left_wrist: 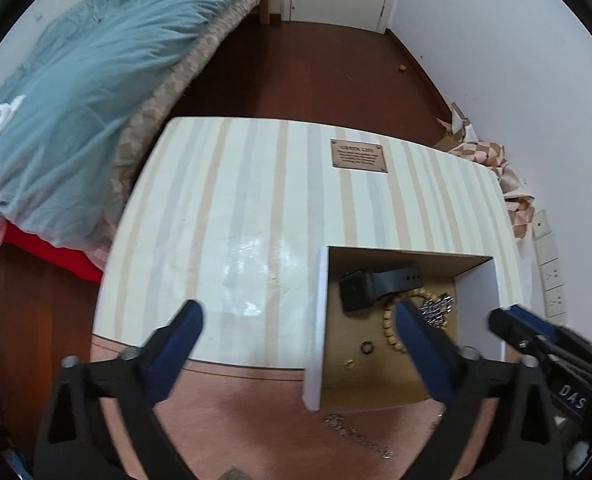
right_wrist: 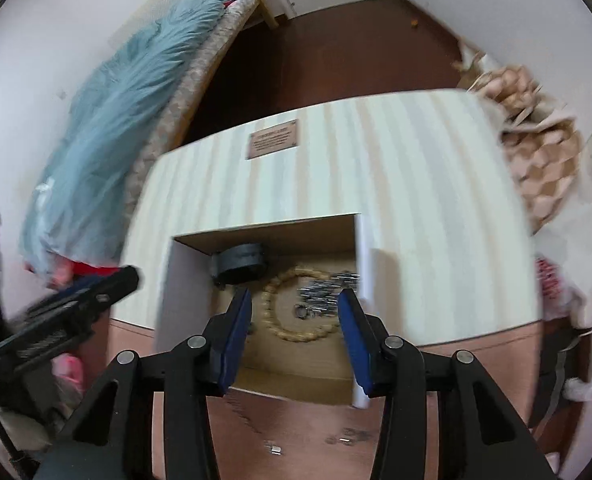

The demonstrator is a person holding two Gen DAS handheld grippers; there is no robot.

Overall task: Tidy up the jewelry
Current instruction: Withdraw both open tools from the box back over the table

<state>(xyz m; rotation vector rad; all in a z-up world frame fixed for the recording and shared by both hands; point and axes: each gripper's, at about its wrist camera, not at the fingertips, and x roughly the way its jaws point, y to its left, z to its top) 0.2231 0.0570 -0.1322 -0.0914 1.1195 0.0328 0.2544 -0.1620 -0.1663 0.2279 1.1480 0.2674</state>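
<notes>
Left gripper [left_wrist: 298, 322]: jaws spread wide, nothing between the blue pads; its right finger [left_wrist: 420, 350] hangs over the open cardboard box [left_wrist: 316, 320], its left finger over the striped table top [left_wrist: 224, 200].

Right gripper [right_wrist: 295, 312]: jaws parted about halfway, empty, poised above the same box.

Box contents, just ahead of and below both grippers: a black smartwatch [left_wrist: 376, 285] at the far wall; a wooden bead bracelet [right_wrist: 292, 332] nearer; a silver metal chain bracelet [right_wrist: 328, 290] lying partly over the beads; a small dark ring [left_wrist: 367, 347] and a tiny pale item beside it, too small to identify.

Outside the box, on the pink table edge nearest the grippers: a thin silver chain [left_wrist: 356, 432].

Beyond the table: a bed with a blue duvet [left_wrist: 76, 80], left.
</notes>
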